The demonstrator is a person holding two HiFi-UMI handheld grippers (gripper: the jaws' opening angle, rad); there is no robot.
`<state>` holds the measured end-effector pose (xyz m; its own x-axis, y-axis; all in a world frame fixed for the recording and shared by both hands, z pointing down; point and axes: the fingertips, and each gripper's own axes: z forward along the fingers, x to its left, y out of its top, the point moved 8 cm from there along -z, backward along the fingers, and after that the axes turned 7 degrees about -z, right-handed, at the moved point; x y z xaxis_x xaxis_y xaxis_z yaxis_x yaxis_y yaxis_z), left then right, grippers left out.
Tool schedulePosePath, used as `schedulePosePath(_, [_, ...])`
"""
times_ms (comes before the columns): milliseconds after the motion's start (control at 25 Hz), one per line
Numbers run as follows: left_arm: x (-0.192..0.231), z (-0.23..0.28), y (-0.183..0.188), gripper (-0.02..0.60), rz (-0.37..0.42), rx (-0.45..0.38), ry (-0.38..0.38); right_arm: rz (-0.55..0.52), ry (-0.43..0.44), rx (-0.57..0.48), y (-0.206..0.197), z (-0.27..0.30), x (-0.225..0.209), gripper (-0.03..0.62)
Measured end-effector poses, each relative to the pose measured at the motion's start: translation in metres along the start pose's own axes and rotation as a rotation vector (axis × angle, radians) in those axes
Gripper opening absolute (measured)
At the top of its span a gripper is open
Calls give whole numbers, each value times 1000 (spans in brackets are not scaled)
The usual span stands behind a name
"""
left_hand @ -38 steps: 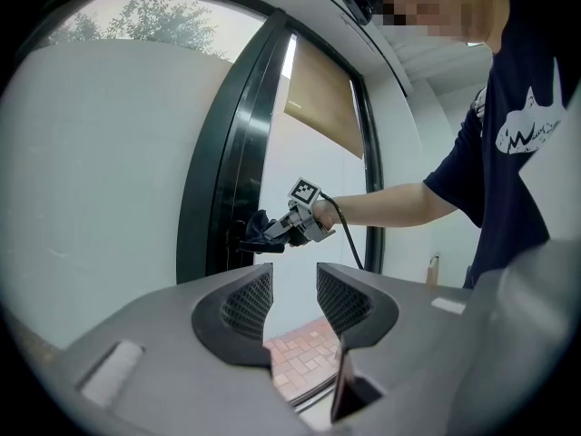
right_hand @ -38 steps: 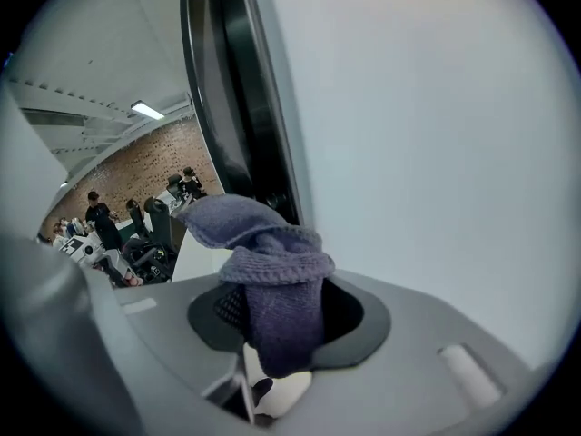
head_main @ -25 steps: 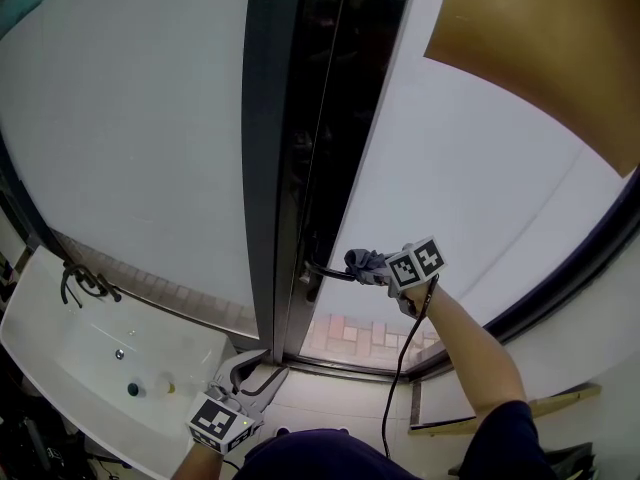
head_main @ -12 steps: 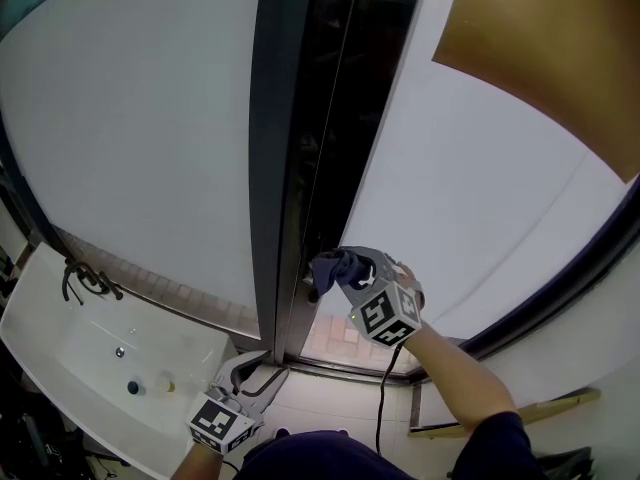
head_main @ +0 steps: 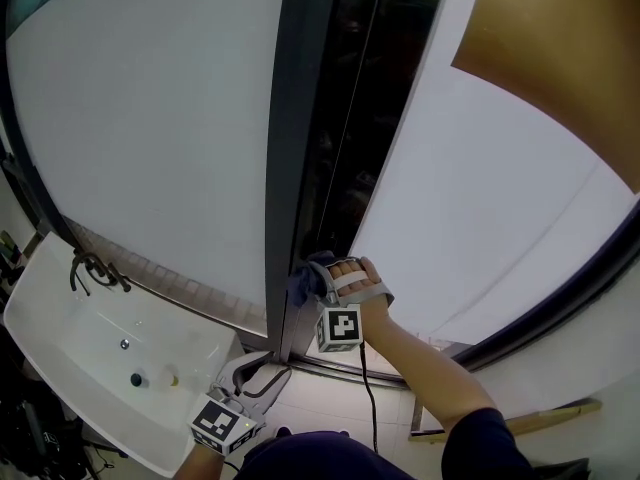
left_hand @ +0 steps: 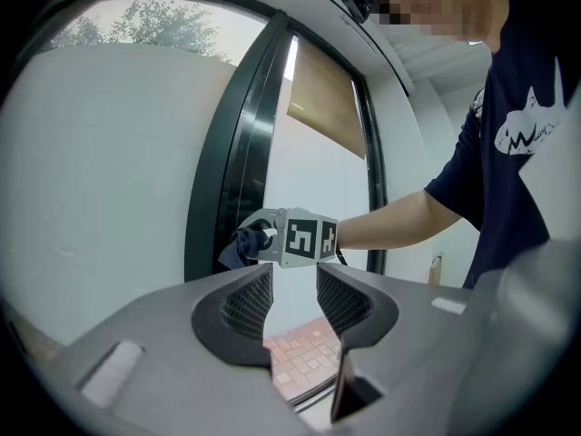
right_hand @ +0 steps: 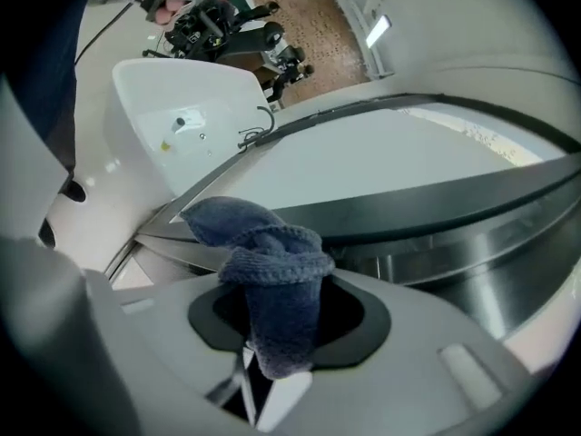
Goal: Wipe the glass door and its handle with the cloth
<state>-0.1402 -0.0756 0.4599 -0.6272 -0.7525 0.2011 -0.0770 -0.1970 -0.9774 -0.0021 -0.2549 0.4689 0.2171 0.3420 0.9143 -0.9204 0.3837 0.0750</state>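
My right hand-held gripper (head_main: 318,280) is clamped on the crumpled blue-grey knitted cloth (right_hand: 272,275), low down, right at the dark metal edge (head_main: 335,208) of the frosted glass door (head_main: 480,198). My left hand-held gripper (left_hand: 295,293) hangs near the white sink (head_main: 70,318), jaws apart, nothing between them.

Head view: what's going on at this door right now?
A person holds a gripper in each hand. The right gripper is shut on a blue cloth and holds it against the dark frame edge of the glass door, low down. The left gripper hangs open and empty near the white sink.
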Motion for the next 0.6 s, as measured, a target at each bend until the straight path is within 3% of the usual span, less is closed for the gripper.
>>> schedulePosePath(360, [-1, 3, -1, 146, 6, 6, -13, -76, 7, 35, -28, -21, 33, 144])
schedulePosePath(600, [-2, 10, -2, 146, 19, 12, -39, -39, 17, 83, -61, -49, 51, 144])
